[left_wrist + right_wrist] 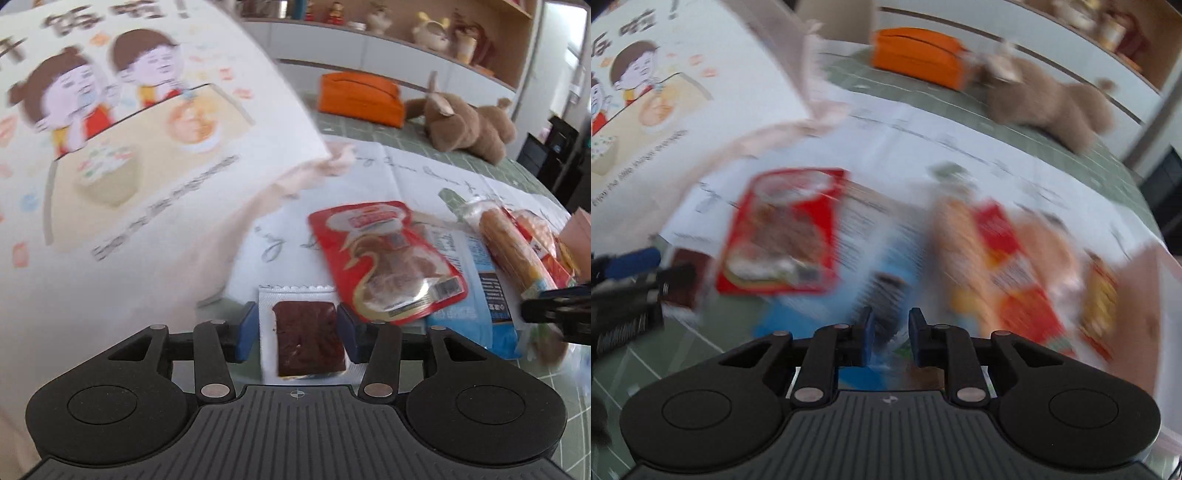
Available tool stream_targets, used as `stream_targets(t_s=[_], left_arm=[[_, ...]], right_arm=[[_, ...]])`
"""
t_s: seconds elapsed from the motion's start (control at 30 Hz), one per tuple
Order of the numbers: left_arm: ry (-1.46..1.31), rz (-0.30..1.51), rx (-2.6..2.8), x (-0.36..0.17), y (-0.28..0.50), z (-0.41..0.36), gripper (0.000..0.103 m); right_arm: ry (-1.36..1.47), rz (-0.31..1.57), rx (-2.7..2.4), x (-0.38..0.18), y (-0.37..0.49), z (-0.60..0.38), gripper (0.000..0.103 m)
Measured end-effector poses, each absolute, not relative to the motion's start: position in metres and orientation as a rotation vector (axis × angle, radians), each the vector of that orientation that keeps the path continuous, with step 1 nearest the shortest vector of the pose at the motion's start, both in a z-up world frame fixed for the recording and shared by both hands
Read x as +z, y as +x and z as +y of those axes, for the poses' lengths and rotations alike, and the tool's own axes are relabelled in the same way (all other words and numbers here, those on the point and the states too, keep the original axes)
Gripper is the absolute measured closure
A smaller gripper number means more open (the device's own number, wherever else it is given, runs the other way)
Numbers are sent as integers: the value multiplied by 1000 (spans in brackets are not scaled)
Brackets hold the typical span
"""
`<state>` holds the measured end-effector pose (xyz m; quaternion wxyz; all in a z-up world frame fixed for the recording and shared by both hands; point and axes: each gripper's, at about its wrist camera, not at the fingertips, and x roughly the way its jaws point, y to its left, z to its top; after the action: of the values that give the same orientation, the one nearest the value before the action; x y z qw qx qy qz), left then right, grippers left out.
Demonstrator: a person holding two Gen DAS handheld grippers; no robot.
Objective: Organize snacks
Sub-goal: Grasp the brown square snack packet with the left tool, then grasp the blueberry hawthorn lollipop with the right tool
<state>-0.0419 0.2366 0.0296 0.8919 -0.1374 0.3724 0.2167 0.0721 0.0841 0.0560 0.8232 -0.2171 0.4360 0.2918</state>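
Observation:
In the left wrist view my left gripper [297, 328] is open, its blue pads on either side of a clear packet with a dark brown slab [308, 338] lying on the table. Right of it lie a red snack pouch [384, 258], a blue packet [476, 291] partly under it, and an orange sausage pack [513, 247]. A white cartoon-printed bag [122, 147] stands at the left. In the blurred right wrist view my right gripper [891, 336] has its jaws narrowly apart over the blue packet [886, 273]; the red pouch [786, 232] and orange packs [1008, 266] lie ahead.
An orange pouch [360, 98] and a brown plush toy [469, 123] lie at the far side of the green gridded mat [554, 387]. A white printed cloth [413, 177] lies under the snacks. Shelves with figurines [432, 29] stand behind. The right gripper shows at the left view's right edge [561, 310].

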Motion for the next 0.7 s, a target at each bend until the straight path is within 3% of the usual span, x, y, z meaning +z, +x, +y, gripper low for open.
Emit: stream_targets(t_s=[0.13, 0.33, 0.4, 0.43, 0.63, 0.7], left_arm=[[-268, 780, 347, 27, -27, 225, 53], [-223, 800, 117, 27, -31, 180, 56], [-223, 815, 43, 27, -35, 172, 56], [-222, 822, 12, 29, -39, 168, 58], [-202, 872, -138, 29, -44, 142, 62], [-192, 879, -91, 30, -45, 136, 63]], right_arm=[[-353, 928, 620, 69, 72, 46, 82], [-279, 934, 589, 70, 65, 19, 68], [-276, 960, 604, 63, 63, 13, 48], [-278, 975, 614, 58, 59, 9, 45], [-253, 1032, 579, 30, 41, -20, 50], [-232, 1033, 561, 30, 36, -31, 63]])
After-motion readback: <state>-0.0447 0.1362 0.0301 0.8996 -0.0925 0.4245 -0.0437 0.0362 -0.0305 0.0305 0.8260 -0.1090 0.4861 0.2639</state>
